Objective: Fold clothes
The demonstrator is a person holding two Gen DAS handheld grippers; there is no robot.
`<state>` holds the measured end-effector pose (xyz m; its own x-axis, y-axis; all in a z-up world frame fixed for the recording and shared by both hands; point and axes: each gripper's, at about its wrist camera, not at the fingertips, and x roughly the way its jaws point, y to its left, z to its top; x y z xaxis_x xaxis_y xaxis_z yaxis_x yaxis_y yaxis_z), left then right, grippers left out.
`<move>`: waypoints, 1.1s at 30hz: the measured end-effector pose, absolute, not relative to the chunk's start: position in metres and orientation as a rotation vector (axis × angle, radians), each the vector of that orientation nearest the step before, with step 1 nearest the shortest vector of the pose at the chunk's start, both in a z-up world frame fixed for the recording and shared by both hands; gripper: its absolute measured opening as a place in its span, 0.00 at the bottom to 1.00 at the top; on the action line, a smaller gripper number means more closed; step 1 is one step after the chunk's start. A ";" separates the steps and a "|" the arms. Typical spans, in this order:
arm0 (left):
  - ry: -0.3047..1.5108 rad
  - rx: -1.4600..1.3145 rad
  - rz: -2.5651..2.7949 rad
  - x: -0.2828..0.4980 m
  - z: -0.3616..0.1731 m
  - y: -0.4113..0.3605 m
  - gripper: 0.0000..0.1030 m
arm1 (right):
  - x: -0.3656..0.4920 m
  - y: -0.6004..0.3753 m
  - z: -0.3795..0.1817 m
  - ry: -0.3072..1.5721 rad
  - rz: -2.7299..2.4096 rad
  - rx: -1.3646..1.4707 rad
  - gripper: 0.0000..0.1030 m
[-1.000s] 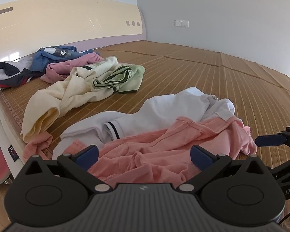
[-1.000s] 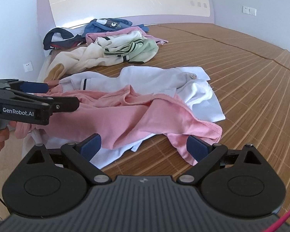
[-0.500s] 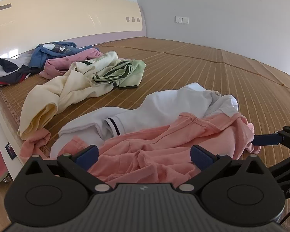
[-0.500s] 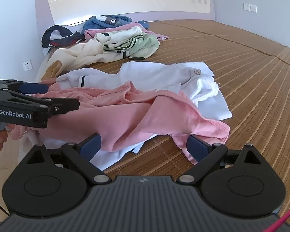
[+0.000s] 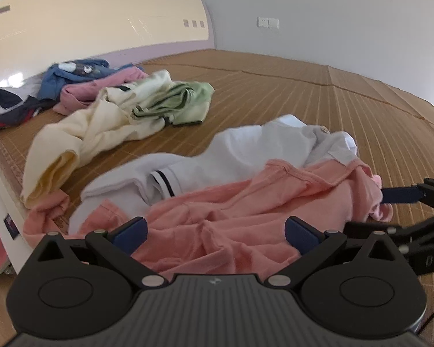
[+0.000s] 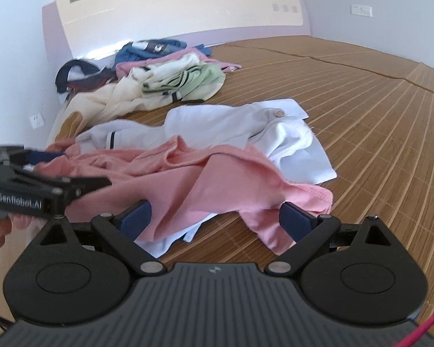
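Note:
A crumpled pink shirt (image 5: 246, 211) lies on the bamboo mat, on top of a white shirt (image 5: 246, 147). Both show in the right wrist view too, the pink shirt (image 6: 205, 179) over the white shirt (image 6: 246, 121). My left gripper (image 5: 215, 232) is open, its fingers low over the near edge of the pink shirt. My right gripper (image 6: 215, 221) is open over the pink shirt's other end. Each gripper shows in the other's view, the right one (image 5: 402, 196) at the right, the left one (image 6: 43, 170) at the left.
A pile of clothes lies farther back: a cream garment (image 5: 101, 121), a green striped one (image 5: 182, 104), a pink one (image 5: 101, 86), a blue one (image 5: 69, 75) and a dark one (image 5: 5, 107). The headboard (image 5: 86, 34) and walls stand behind. The bed edge (image 5: 3, 190) runs at the left.
Both grippers have moved forward and lower toward the pink shirt. Both stay open. The clothes have not moved.

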<state>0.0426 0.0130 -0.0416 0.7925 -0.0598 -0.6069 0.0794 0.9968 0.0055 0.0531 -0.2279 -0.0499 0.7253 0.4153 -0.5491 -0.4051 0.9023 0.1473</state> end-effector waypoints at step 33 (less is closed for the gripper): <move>0.617 0.234 -0.181 0.070 -0.054 -0.020 0.10 | 0.053 -0.240 -0.042 0.419 0.542 -0.005 0.15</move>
<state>0.0700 -0.0204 -0.0542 0.8014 -0.0976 -0.5901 0.2365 0.9579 0.1626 0.0527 -0.2403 -0.0421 0.7745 0.4992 -0.3886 -0.5012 0.8590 0.1045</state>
